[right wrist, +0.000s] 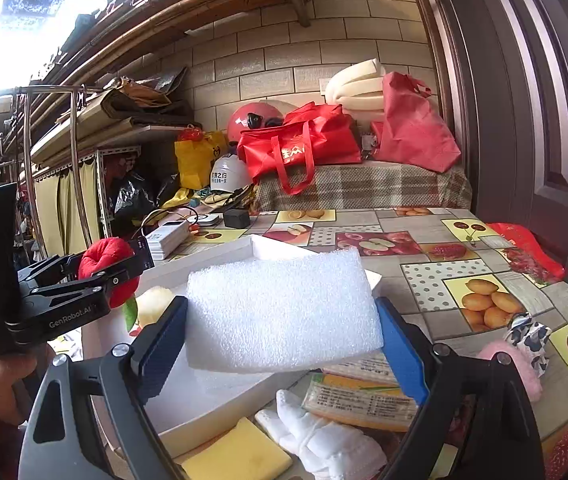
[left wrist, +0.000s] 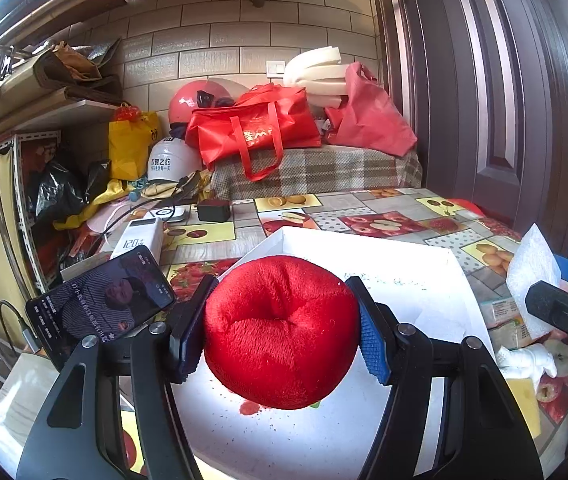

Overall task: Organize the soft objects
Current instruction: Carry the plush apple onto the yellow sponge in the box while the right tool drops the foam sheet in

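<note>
One white box [left wrist: 424,276] sits on the fruit-print table [right wrist: 424,276]; its floor looks mostly bare, and in the right wrist view a pale plush [right wrist: 156,304] with a green leaf lies at its left side, though I cannot tell if that is inside or just beside the wall. Both grippers hang over the box. The left gripper [left wrist: 284,320] is clamped on a red plush [left wrist: 282,332] — both pads press into its sides and it is held above the box floor. The right gripper [right wrist: 284,320] is clamped on a white foam block [right wrist: 284,312], its jaws wide, the block spanning pad to pad above the box's near wall. Both point slightly downward. A hand [right wrist: 0,376] in a red sleeve holds the left gripper's handle. Near the box's front lie a yellow sponge [right wrist: 240,456], a white glove [right wrist: 320,436] and a packet [right wrist: 360,400].
</note>
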`<state>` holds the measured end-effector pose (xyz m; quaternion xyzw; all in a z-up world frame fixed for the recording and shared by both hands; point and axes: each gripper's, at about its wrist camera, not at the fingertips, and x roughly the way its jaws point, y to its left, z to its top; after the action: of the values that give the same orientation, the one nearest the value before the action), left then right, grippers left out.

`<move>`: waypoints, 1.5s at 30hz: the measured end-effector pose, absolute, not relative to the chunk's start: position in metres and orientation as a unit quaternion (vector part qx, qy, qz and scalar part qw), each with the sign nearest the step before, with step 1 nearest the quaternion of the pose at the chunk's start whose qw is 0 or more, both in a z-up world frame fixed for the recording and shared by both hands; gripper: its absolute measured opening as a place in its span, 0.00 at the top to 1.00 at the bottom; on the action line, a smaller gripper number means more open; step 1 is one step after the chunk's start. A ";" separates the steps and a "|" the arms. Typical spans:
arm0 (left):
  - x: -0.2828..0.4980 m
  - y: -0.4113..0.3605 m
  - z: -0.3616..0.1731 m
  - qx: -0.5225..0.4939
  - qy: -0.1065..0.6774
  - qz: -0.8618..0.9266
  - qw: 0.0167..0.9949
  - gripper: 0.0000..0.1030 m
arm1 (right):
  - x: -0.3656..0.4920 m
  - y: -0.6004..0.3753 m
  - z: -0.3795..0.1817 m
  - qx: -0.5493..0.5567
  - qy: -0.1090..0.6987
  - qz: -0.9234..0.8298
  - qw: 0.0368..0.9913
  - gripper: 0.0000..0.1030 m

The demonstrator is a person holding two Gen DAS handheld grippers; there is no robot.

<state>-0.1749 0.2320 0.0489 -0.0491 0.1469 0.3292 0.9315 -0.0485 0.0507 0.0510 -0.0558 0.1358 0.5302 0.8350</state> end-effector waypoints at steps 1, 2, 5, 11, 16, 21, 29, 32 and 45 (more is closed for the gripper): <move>-0.173 0.234 0.049 -0.050 0.148 0.329 0.931 0.37 | -0.049 0.056 0.050 -0.055 0.140 0.531 0.834 0.13; -0.170 0.236 0.048 -0.051 0.150 0.327 0.932 0.37 | -0.049 0.061 0.050 -0.054 0.144 0.531 0.833 0.13; -0.165 0.241 0.048 -0.055 0.159 0.328 0.930 0.37 | -0.052 0.077 0.049 -0.058 0.147 0.534 0.831 0.13; -0.163 0.255 0.046 -0.081 0.169 0.334 0.924 0.37 | -0.058 0.103 0.048 -0.070 0.153 0.524 0.835 0.12; -0.154 0.262 0.043 -0.088 0.197 0.335 0.917 0.36 | -0.049 0.118 0.044 -0.079 0.187 0.506 0.838 0.12; -0.151 0.261 0.042 -0.079 0.207 0.336 0.916 0.35 | -0.045 0.127 0.039 -0.097 0.212 0.497 0.836 0.11; -0.157 0.264 0.043 -0.085 0.198 0.375 0.902 0.00 | -0.043 0.125 0.040 -0.092 0.212 0.486 0.843 0.00; -0.159 0.266 0.043 -0.081 0.190 0.379 0.902 0.00 | -0.045 0.124 0.041 -0.091 0.205 0.487 0.844 0.00; -0.178 0.254 0.047 -0.067 0.139 0.400 0.903 0.00 | -0.057 0.116 0.047 -0.081 0.162 0.489 0.853 0.00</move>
<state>-0.1775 0.2544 0.0471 -0.0672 0.1392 0.4001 0.9033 -0.0573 0.1162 0.0471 -0.0810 0.1622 0.4892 0.8531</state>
